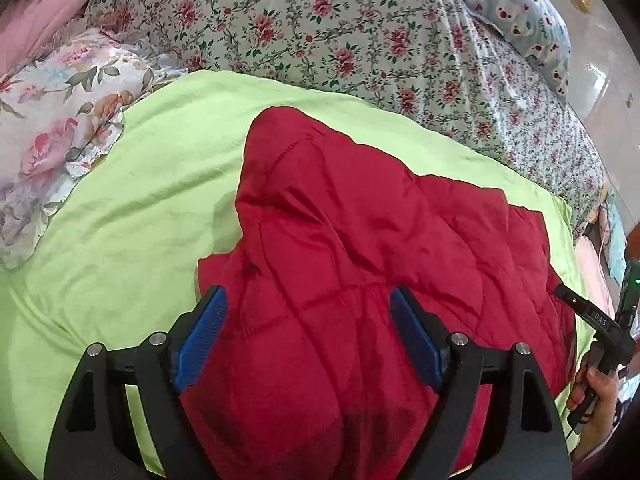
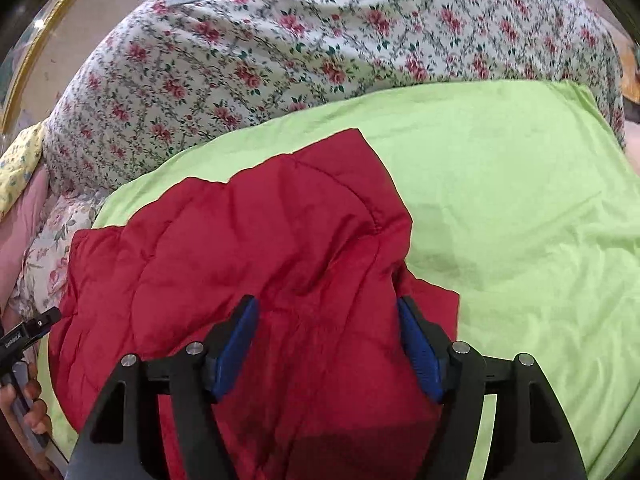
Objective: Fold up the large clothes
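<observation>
A red quilted jacket (image 1: pixel 360 232) lies partly folded on a lime green sheet (image 1: pixel 152 184); it also shows in the right wrist view (image 2: pixel 248 240). My left gripper (image 1: pixel 308 300) is open, its blue pads straddling the jacket's near left part just above the fabric. My right gripper (image 2: pixel 326 308) is open too, over the jacket's near right part, close to a loose flap (image 2: pixel 436 300). The other tool shows at the right edge of the left view (image 1: pixel 600 320) and the left edge of the right view (image 2: pixel 24 332).
The green sheet (image 2: pixel 520 220) covers a bed with a rose-print spread (image 1: pixel 320 24). A floral pillow (image 1: pixel 60 120) lies at the left, a blue printed pillow (image 1: pixel 532 20) at the far right. A gold frame (image 2: pixel 24 72) stands beside the bed.
</observation>
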`<state>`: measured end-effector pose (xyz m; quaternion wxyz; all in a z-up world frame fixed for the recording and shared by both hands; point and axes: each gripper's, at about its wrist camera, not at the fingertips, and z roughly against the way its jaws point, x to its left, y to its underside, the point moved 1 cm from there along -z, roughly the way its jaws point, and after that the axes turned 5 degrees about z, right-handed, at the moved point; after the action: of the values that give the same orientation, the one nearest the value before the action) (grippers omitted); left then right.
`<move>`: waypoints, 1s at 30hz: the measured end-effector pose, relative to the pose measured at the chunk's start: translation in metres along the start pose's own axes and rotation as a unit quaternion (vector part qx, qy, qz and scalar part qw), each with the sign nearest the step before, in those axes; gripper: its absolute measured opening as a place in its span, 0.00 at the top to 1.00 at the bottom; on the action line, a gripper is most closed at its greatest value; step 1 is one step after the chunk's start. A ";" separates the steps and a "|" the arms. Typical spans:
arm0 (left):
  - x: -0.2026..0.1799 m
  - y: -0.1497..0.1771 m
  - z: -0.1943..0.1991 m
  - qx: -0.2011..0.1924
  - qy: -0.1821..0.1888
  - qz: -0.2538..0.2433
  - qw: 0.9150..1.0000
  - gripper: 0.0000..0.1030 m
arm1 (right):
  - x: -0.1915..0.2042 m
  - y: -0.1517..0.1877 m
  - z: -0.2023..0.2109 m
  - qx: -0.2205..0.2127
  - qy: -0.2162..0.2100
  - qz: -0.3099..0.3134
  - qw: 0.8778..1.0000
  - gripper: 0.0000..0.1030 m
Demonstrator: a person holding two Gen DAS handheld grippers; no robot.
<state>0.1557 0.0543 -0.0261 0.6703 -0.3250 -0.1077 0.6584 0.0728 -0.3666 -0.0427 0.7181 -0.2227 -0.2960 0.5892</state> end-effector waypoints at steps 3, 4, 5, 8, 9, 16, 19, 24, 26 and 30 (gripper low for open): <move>-0.003 0.004 0.013 -0.017 -0.002 -0.009 1.000 0.19 | 0.002 0.006 0.013 -0.008 0.000 0.003 1.000 0.29; -0.004 0.004 0.016 -0.021 0.000 -0.011 1.000 0.19 | 0.003 0.008 0.016 -0.011 -0.002 0.003 1.000 0.28; -0.004 0.004 0.020 -0.023 0.004 -0.013 1.000 0.19 | 0.003 0.009 0.019 -0.013 -0.003 0.004 1.000 0.27; -0.007 0.006 0.028 -0.025 0.013 -0.021 0.999 0.19 | 0.008 0.013 0.028 -0.016 -0.008 0.007 1.000 0.27; -0.009 0.008 0.030 -0.025 0.016 -0.025 0.999 0.19 | 0.009 0.014 0.031 -0.016 -0.010 0.009 1.000 0.27; -0.023 0.024 0.037 -0.016 0.044 -0.045 0.998 0.19 | 0.035 0.026 0.045 -0.016 -0.032 0.032 0.999 0.26; -0.033 0.034 0.033 -0.004 0.061 -0.058 0.996 0.19 | 0.056 0.030 0.042 -0.005 -0.054 0.060 0.997 0.26; -0.057 0.050 0.012 0.008 0.044 -0.092 0.995 0.19 | 0.097 0.036 0.015 0.020 -0.065 0.131 0.989 0.23; -0.062 0.052 -0.003 0.020 0.029 -0.101 0.994 0.16 | 0.103 0.034 0.001 0.020 -0.054 0.145 0.988 0.19; -0.062 0.041 -0.024 0.030 0.014 -0.089 0.996 0.15 | 0.099 0.018 -0.024 0.036 -0.045 0.130 0.990 0.17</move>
<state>0.1287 -0.0155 -0.0505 0.7370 -0.3030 -0.1065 0.5947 0.0891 -0.2657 -0.0557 0.6286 -0.2066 -0.2752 0.6974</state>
